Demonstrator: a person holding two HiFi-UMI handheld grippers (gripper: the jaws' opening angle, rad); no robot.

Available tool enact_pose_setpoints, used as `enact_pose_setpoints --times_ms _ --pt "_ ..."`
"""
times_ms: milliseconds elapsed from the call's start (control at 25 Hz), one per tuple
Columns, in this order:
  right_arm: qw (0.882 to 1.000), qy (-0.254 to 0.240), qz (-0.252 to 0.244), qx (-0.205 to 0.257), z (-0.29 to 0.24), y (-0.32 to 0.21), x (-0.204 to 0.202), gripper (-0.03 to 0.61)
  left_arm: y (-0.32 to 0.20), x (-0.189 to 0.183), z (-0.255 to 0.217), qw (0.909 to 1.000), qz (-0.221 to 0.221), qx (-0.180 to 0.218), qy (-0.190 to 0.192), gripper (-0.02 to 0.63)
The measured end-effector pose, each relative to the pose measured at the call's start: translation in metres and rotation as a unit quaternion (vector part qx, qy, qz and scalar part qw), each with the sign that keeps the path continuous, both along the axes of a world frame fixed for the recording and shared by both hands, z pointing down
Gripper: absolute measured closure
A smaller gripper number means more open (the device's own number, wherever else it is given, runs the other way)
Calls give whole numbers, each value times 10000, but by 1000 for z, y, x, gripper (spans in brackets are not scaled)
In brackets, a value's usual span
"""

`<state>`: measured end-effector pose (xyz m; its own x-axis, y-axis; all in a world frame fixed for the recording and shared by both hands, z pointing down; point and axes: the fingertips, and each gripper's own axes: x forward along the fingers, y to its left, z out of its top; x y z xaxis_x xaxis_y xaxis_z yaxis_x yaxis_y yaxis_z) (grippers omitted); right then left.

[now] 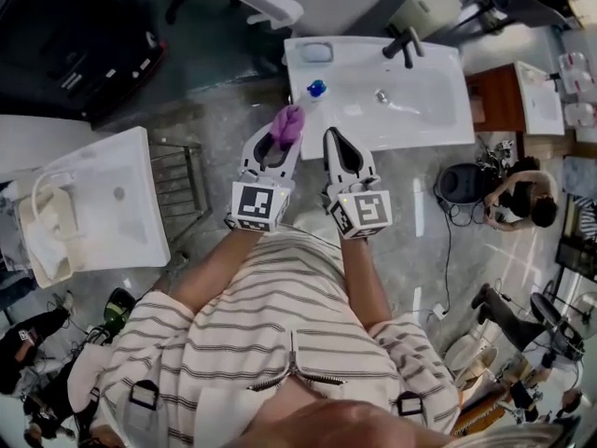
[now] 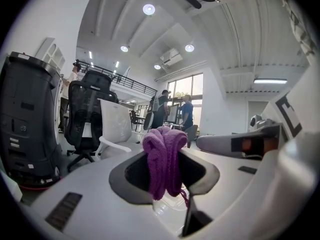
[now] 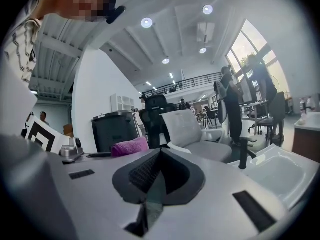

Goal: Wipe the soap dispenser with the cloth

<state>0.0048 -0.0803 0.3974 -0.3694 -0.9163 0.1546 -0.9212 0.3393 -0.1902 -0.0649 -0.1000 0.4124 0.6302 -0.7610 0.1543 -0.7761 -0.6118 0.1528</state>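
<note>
Here, cloth (image 1: 288, 119) pinched in left tool (image 1: 283, 135), soap dispenser (image 1: 316, 90) seemingly just ahead.

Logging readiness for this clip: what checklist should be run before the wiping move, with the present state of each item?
1. Cloth held by left gripper: ok, jaws shut on it.
2. Right gripper free: ok, jaws together, nothing between.
3. Soap dispenser in sight: ok, at the sink's near left corner.
4. Cloth touching dispenser: not ok, a gap lies between them.
5. Dirty spots on dispenser located: cannot tell, too small.
</note>
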Motion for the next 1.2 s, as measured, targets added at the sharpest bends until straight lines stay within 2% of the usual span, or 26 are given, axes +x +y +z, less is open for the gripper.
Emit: enact_pose_setpoints --times_ms 280,480,760,1000,1200 --pt "9997 19 -230 -112 9 -15 13 569 -7 12 9 9996 -243 -128 -93 479" --pt "9990 3 -415 -148 26 -28 26 569 -17 27 20 9990 -299 -19 -318 479" --pt "9972 33 -681 -306 59 -42 27 571 -20 27 38 9969 -563 -142 -532 479" --pt "9964 212 -687 -450 90 -54 31 571 -20 23 56 9951 -703 -309 -628 479" --pt "9954 318 -767 -483 109 -66 28 552 -27 16 62 9940 -837 -227 -674 479"
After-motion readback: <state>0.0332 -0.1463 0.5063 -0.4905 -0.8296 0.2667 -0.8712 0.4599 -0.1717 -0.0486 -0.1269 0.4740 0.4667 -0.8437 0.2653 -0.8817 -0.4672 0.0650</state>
